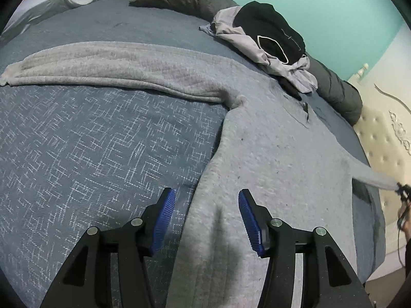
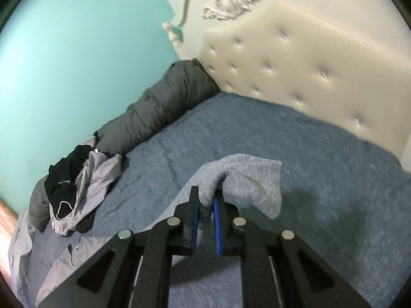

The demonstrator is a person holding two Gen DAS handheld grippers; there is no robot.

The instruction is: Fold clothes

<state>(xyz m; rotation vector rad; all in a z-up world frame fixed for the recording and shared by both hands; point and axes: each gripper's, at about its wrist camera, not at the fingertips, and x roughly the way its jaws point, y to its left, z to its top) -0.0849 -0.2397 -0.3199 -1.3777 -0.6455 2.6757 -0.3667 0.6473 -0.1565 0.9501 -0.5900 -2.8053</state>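
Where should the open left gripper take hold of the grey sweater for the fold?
Probably the hem edge of the grey sweater directly beneath the left gripper, coming down from above. The body lies flat on the bedspread with that edge already between the open pads. The right gripper is shut on the far sleeve end.

A bed [image 1: 90,141] is covered by a blue spread with a pale crosshatch pattern. A teal wall [image 2: 64,64] is seen along its far side, and a dark grey bolster [image 2: 154,107] is laid between bed and wall. A cream tufted headboard [image 2: 308,64], studded with buttons, is set at the right, with carved scrollwork [image 2: 236,2] above it. A strip of wooden floor [image 2: 6,220] is glimpsed at the left edge.
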